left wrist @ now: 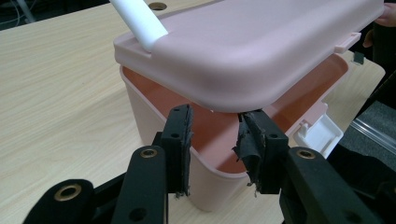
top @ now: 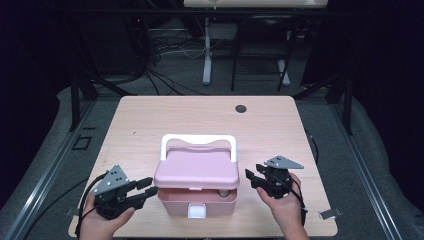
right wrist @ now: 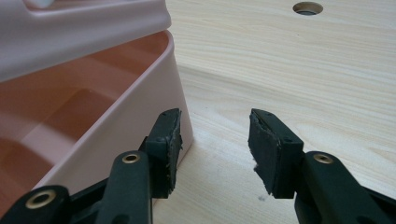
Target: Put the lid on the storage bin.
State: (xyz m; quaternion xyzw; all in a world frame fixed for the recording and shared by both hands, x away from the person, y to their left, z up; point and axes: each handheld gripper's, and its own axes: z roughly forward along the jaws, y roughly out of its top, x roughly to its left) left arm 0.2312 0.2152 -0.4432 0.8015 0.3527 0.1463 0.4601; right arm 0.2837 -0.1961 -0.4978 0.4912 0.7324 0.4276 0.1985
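Note:
A pink box [top: 175, 202] with a white handle [top: 197, 138] stands at the table's front middle. Its lid [top: 196, 167] is raised at the front, leaving a gap over the interior. A white latch [top: 196, 211] hangs at its front. My left gripper [top: 149, 186] is at the box's left front corner. In the left gripper view it [left wrist: 215, 126] stands open, its tips just under the lid's edge [left wrist: 243, 51] above the box rim [left wrist: 205, 161]; contact cannot be told. My right gripper [top: 252, 175] is open beside the box's right wall [right wrist: 154, 93], with bare table between its jaws [right wrist: 215, 128].
The wooden table [top: 150, 120] has a round cable hole [top: 241, 108] at the back right. A small greyish object [top: 223, 192] shows inside the box through the gap. Beyond the table stand black frames, cables and a white desk leg [top: 206, 50].

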